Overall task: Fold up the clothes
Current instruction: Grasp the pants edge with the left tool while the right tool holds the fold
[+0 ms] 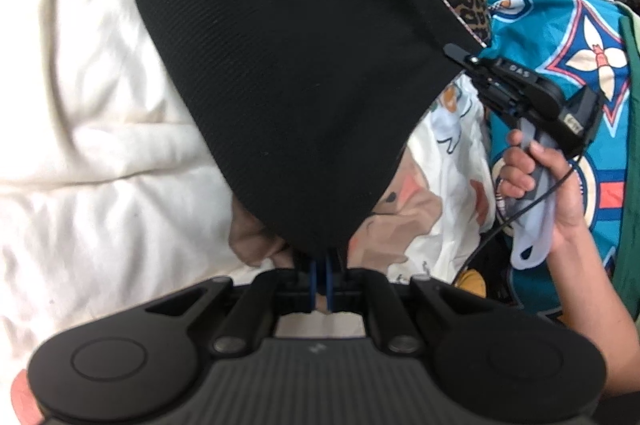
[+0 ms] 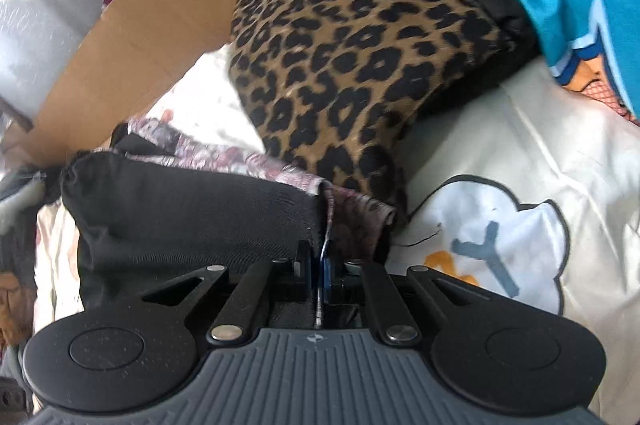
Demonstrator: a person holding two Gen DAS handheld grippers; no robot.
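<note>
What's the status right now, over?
Left hand-held gripper and right hand-held gripper both shut on black garment, stretched between them. Leopard-print cloth folded just beyond, on the bedding. Nothing blocking.

The garment (image 1: pixel 288 73) hangs between both hand-held grippers (over the bedding (image 1: pixel 80 129)); a folded cloth (image 2: pixel 360 57) lies behind.

Bright daylight washes out my white quilt (image 1: pixel 80 105), fisheye edges bend and darken, and the leopard-print fabric (image 2: pixel 360 57) smears slightly.
</note>
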